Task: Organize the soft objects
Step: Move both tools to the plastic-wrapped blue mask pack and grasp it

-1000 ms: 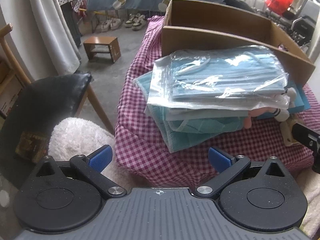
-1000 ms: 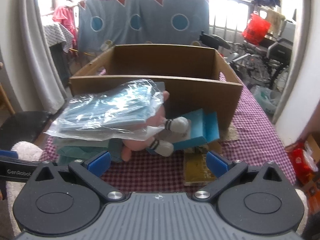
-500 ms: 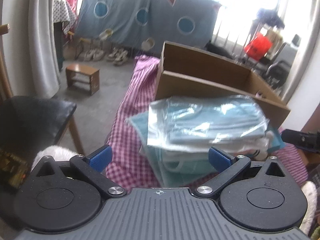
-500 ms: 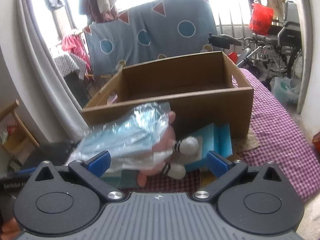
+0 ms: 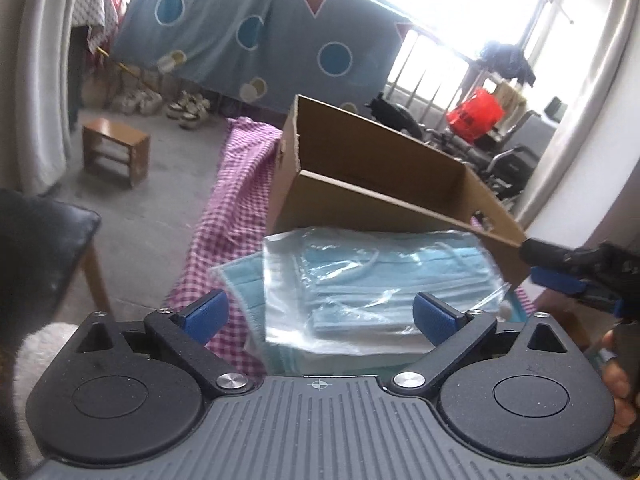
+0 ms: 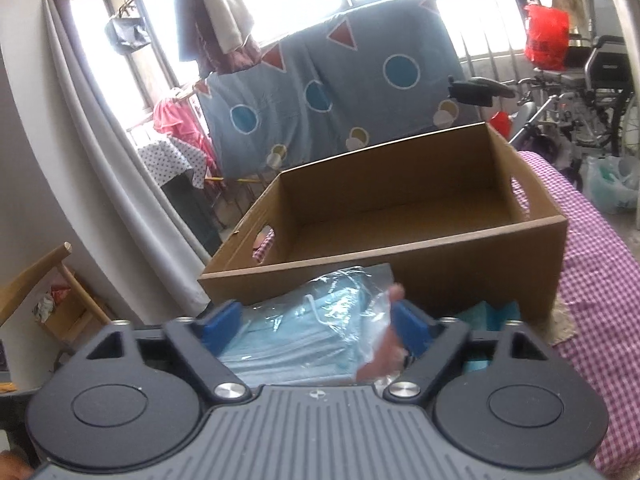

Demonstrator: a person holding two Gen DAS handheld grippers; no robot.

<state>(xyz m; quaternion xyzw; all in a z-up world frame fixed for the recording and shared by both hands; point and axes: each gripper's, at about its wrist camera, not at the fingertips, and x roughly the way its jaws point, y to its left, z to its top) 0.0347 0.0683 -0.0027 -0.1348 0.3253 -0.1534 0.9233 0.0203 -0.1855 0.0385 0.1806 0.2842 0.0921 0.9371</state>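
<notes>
Right gripper (image 6: 316, 326) has just been closing, jaws now narrower around the mask bag (image 6: 316, 336); contact unclear. Left gripper (image 5: 320, 316) remains wide open, holding nothing. Cardboard box (image 6: 400, 208) now looms closer.

A lived-in home, likely a balcony-side room: a patterned blue sheet (image 5: 256, 36) hangs drying by barred windows, shoes (image 5: 188, 105) line the concrete floor beside a small wooden stool (image 5: 116, 151), and a wheelchair (image 6: 592, 80) stands near a gingham-covered table (image 6: 600, 280).
</notes>
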